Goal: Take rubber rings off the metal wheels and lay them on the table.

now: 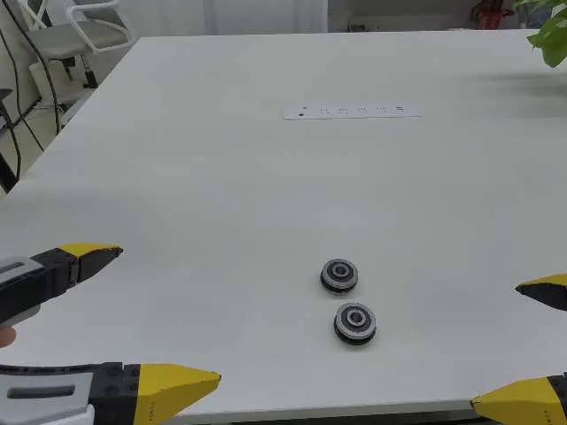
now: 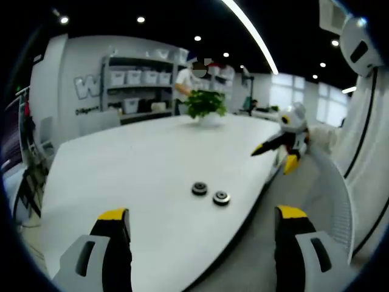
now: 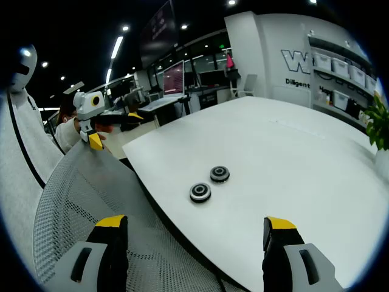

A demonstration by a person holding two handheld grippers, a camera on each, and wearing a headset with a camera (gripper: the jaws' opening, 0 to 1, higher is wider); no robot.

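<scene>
Left tool (image 1: 146, 319) — jaws spread wide, holding nothing — hovers at the near left edge of the worktop (image 1: 221, 177). Right tool (image 1: 507, 345) is likewise wide and empty at the near right edge. Between them, nearer the right tool, two metal wheels lie flat just beside each other — far wheel (image 1: 339, 274), near wheel (image 1: 355, 320) — each with a dark rubber ring (image 1: 340, 288) fitted. A power strip (image 1: 351, 112) lies well beyond, toward the far side.

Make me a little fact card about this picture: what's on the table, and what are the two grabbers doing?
surface: white table
wheels: far wheel and near wheel, close together near the front edge
rings: dark rubber rings look to be on both wheels
left: left gripper open, holding nothing
right: right gripper open, holding nothing
farther back: power strip
</scene>
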